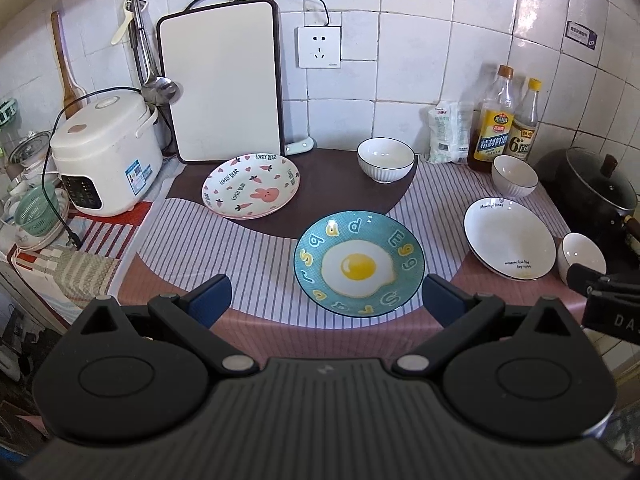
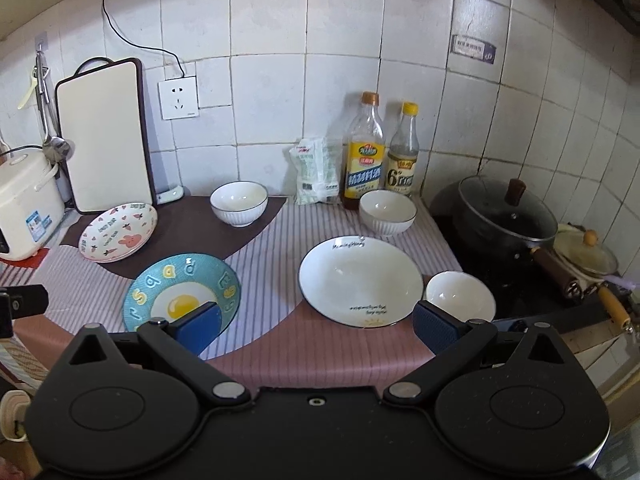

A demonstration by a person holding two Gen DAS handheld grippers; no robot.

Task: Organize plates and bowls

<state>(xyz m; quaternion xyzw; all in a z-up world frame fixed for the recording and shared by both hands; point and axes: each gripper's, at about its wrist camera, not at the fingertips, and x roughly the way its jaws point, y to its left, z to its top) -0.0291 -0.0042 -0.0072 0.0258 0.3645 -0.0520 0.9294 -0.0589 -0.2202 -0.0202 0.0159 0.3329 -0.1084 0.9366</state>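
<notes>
Striped cloth [image 2: 260,280], three plates [image 2: 360,280], three bowls [image 2: 239,203], two bottles [image 2: 363,152]

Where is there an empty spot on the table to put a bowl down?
The striped cloth left of the egg plate, toward the rice cooker, is bare. So is the strip between the egg plate and the white plate. It is crowded by the bottles and small bowls.

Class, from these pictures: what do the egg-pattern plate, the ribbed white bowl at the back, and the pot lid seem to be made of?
Egg-pattern plate: looks like glazed ceramic, with a glossy printed surface and soft highlights.
Ribbed white bowl: probably glazed ceramic or porcelain; smooth shiny inside, fluted outside, thin dark rim line.
Pot lid: apparently clear glass, since the dark pot shows through it, with a brown knob that may be wood.
</notes>
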